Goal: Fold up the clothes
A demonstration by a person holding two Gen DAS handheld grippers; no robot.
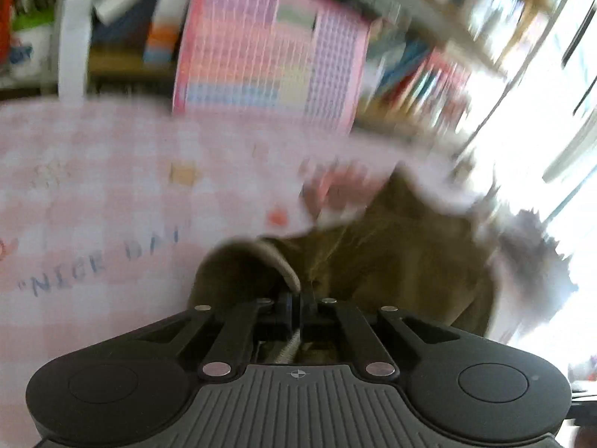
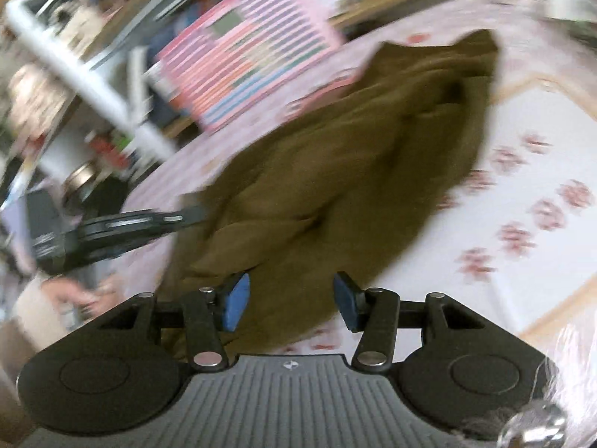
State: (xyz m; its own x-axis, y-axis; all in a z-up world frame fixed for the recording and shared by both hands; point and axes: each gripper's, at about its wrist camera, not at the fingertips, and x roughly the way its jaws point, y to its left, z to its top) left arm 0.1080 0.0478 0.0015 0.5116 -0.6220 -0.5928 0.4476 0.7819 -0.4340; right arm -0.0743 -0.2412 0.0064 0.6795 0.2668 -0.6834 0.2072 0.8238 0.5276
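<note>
An olive-brown garment [image 2: 335,171] lies crumpled on a pink-and-white patterned cloth [image 2: 522,171]. My right gripper [image 2: 291,300] is open, its blue pads [image 2: 235,302] apart just above the garment's near edge. My left gripper [image 1: 298,298] is shut on a fold of the same garment [image 1: 391,261], with a pale hem bunched at its fingertips. The left gripper also shows in the right wrist view [image 2: 112,231], reaching in from the left to the garment's edge. Both views are motion-blurred.
A pink chart board [image 1: 268,44] leans behind the cloth, also in the right wrist view [image 2: 246,52]. A white frame post [image 1: 72,30] and cluttered shelves stand behind it. A bright window [image 1: 552,112] is at the right. A grey fluffy thing [image 1: 530,261] lies beside the garment.
</note>
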